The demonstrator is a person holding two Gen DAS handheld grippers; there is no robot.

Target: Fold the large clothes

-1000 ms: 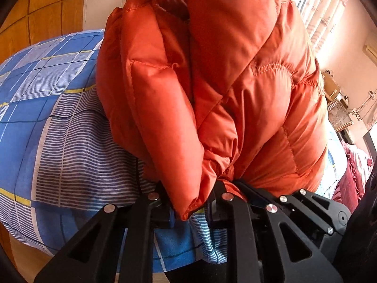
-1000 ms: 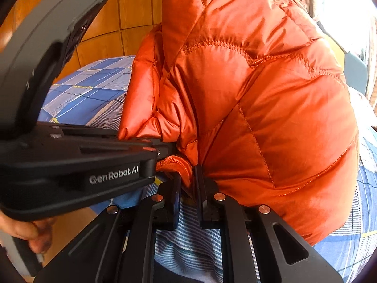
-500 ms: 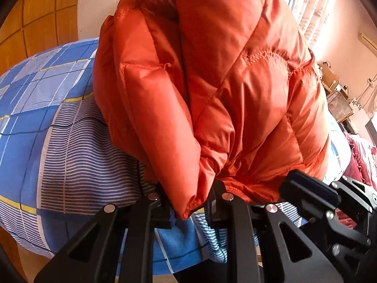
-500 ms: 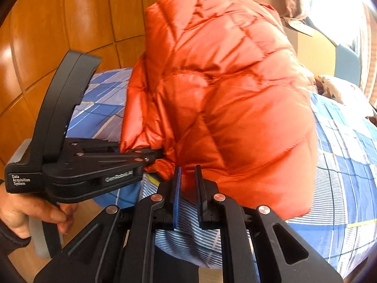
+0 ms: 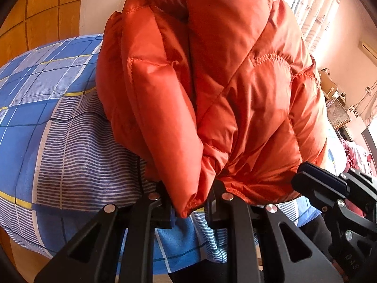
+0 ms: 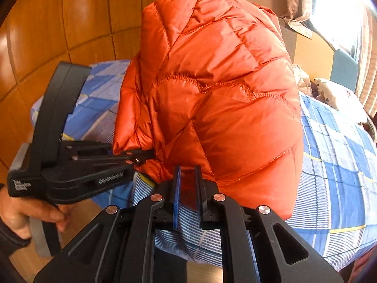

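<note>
An orange quilted down jacket (image 5: 223, 89) lies bunched in a tall fold on the bed. My left gripper (image 5: 189, 202) is shut on a thick fold of its near edge. In the right wrist view the jacket (image 6: 212, 99) fills the middle, and my left gripper (image 6: 132, 156) pinches its lower left corner from the left. My right gripper (image 6: 187, 186) sits just in front of the jacket's lower edge with its jaws a narrow gap apart and nothing between them. It also shows in the left wrist view (image 5: 329, 188) at the lower right.
The bed has a blue checked and striped cover (image 5: 59, 129) (image 6: 334, 160). Wooden wall panels (image 6: 59, 28) stand behind on the left. Curtains (image 5: 315, 11), a shelf with boxes (image 5: 337, 108) and a pale pillow (image 6: 337, 96) are on the right.
My right gripper let go of the jacket's edge and drew back from it, its jaws slightly parted. My left gripper kept its hold; the jacket settled a little lower.
</note>
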